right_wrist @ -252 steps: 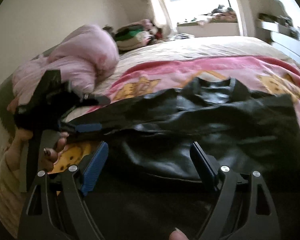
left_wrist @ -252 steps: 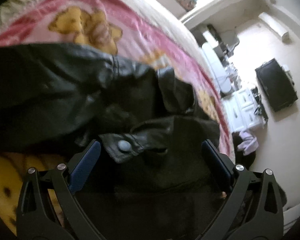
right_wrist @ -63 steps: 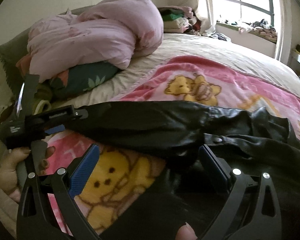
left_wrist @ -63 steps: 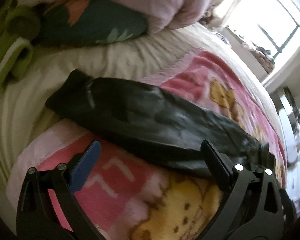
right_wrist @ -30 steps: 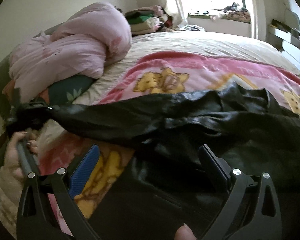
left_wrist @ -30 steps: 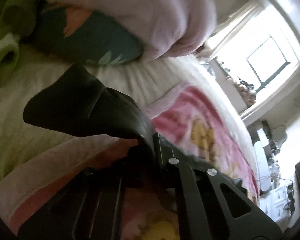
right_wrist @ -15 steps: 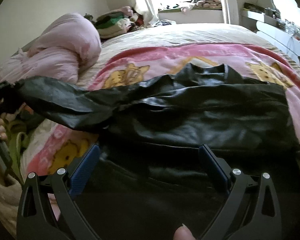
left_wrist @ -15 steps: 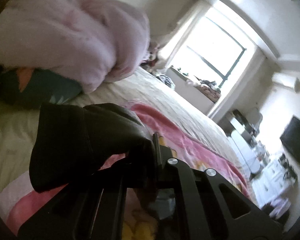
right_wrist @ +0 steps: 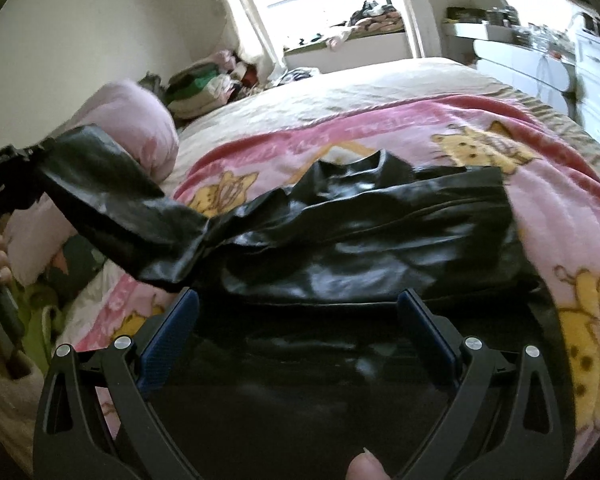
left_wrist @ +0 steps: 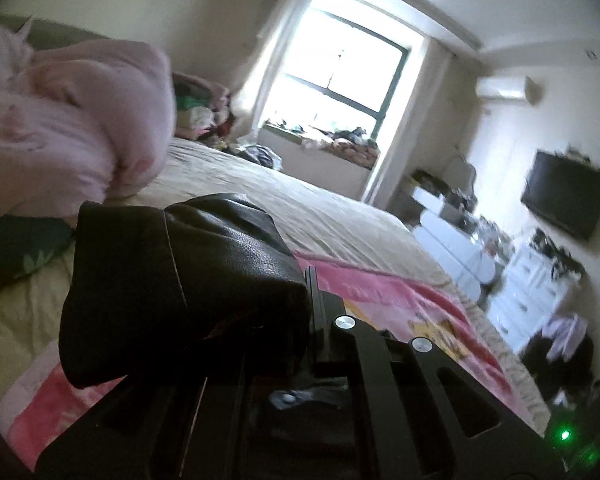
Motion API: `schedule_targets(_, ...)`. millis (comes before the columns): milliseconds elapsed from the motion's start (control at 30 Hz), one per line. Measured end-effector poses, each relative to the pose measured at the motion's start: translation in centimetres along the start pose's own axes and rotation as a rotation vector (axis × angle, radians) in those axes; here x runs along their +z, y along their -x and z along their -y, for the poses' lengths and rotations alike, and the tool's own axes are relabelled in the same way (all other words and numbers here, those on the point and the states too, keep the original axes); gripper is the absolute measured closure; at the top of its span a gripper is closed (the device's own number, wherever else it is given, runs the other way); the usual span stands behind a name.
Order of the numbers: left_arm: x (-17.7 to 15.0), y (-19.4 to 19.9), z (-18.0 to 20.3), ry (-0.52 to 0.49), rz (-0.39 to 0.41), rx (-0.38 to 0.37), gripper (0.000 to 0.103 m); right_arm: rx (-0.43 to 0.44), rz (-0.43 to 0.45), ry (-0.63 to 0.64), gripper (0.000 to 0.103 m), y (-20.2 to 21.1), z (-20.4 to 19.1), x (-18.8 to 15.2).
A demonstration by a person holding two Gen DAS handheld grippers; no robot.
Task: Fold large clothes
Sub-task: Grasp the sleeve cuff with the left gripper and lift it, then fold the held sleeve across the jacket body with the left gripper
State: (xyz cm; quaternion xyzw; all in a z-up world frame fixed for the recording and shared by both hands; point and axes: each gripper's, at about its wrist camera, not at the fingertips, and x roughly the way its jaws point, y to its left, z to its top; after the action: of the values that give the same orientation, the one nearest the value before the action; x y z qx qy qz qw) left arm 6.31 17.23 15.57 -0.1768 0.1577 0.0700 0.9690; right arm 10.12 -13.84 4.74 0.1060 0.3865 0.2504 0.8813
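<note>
A black leather jacket point(right_wrist: 380, 236) lies across the pink cartoon blanket point(right_wrist: 440, 128) on the bed. Its sleeve point(right_wrist: 112, 208) stretches up and to the left, off the bed, where my left gripper point(right_wrist: 40, 152) is shut on the cuff. In the left wrist view the cuff point(left_wrist: 180, 276) bulges out ahead of the closed left gripper point(left_wrist: 310, 304), lifted above the blanket point(left_wrist: 404, 300). My right gripper point(right_wrist: 298, 316) hangs open just over the jacket's near hem, nothing between its fingers.
A rolled pink duvet point(left_wrist: 72, 132) and a dark leaf-print pillow point(left_wrist: 16, 248) sit at the head of the bed. Piled clothes point(right_wrist: 204, 88) lie by the window. White drawers point(left_wrist: 540, 280) and a wall television point(left_wrist: 564, 200) stand beyond the bed's far side.
My left gripper has risen with the sleeve cuff, pulling the sleeve up off the blanket, and its view has rolled toward the window. The right gripper has slid along over the jacket's body.
</note>
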Motion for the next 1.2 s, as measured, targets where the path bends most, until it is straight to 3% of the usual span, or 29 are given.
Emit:
schedule_targets(467, -6.5, -5.4, 10.3, -0.23, -0.19, -0.121, 0.103, -0.073, 0.067, -0.149, 0.005, 4.0, 7.8, -0.1)
schedule_targets(733, -15.0, -9.9, 14.8, -0.448, -0.388, -0.184, 0.103, -0.139, 0.096, -0.198, 0.005, 6.1, 11.5, -0.9)
schedule_targets(933, -21.3, -12.0, 15.6, -0.563, -0.525, -0.192, 0.097, -0.175, 0.105, -0.232, 0.005, 6.8, 13.6, -1.5)
schedule_targets(1067, -23.7, -12.6, 15.6, -0.596, -0.584, -0.199, 0.083, -0.19, 0.098, -0.267, 0.004, 6.8, 14.6, -1.9)
schedule_targets(1200, -25.6, -12.2, 16.6, -0.657, -0.617, -0.238, 0.043, -0.192, 0.082, -0.298, 0.005, 6.3, 15.3, -2.1)
